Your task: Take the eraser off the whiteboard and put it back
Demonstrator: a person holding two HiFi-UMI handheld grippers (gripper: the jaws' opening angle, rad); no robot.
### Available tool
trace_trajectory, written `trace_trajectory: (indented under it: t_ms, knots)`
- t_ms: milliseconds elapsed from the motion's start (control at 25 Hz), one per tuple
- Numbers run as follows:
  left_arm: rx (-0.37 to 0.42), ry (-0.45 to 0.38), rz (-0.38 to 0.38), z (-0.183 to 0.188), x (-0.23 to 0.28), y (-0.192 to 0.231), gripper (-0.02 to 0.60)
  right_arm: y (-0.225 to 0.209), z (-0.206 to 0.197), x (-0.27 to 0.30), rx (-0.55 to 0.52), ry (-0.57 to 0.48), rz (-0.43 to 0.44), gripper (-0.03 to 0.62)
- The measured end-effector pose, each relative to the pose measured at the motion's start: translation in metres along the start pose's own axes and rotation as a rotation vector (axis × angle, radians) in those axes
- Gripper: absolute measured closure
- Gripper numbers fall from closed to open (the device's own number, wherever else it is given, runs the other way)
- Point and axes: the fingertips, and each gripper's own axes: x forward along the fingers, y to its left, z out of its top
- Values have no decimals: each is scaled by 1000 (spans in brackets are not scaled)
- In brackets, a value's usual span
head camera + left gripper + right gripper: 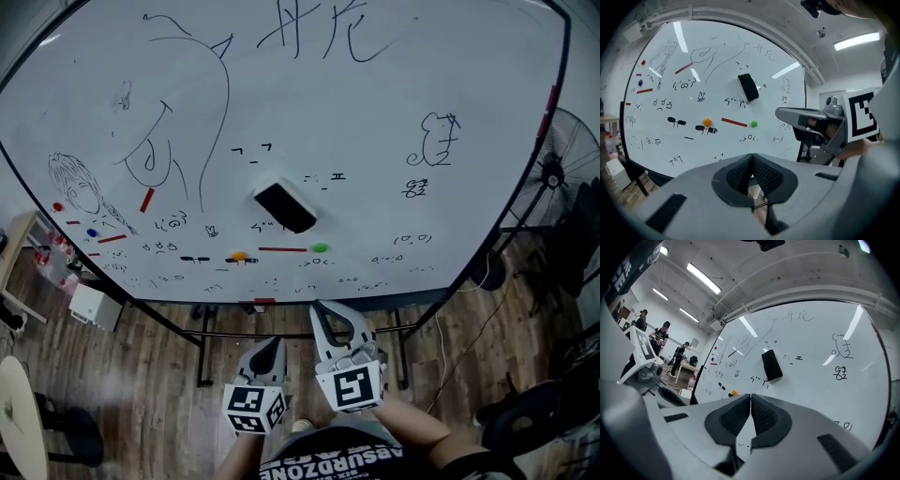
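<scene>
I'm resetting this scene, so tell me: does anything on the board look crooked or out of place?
The black eraser sits tilted near the middle of the whiteboard, not square to its edges. The left gripper and right gripper are both shut, empty and apart from it. Nothing looks damaged.

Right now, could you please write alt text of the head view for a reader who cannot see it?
A black eraser sits tilted near the middle of a whiteboard covered in doodles. Lower in the picture, over a wooden floor, a person holds the left tool and right tool, both shut and empty, pointing toward the board.
</scene>
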Motion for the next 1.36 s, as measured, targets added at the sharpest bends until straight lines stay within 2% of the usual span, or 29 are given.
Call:
trace_trajectory:
  t_ms: [600, 1160, 1360]
  knots:
    - [-12, -54, -16, 7, -3, -7, 575, 33, -44, -25, 107, 124, 94, 595]
    - [-16, -59, -9, 7, -6, -9, 575, 32, -64, -42, 144, 165, 104, 595]
    - [-17, -59, -6, 7, -5, -11, 575, 25, -67, -44, 206, 168, 96, 595]
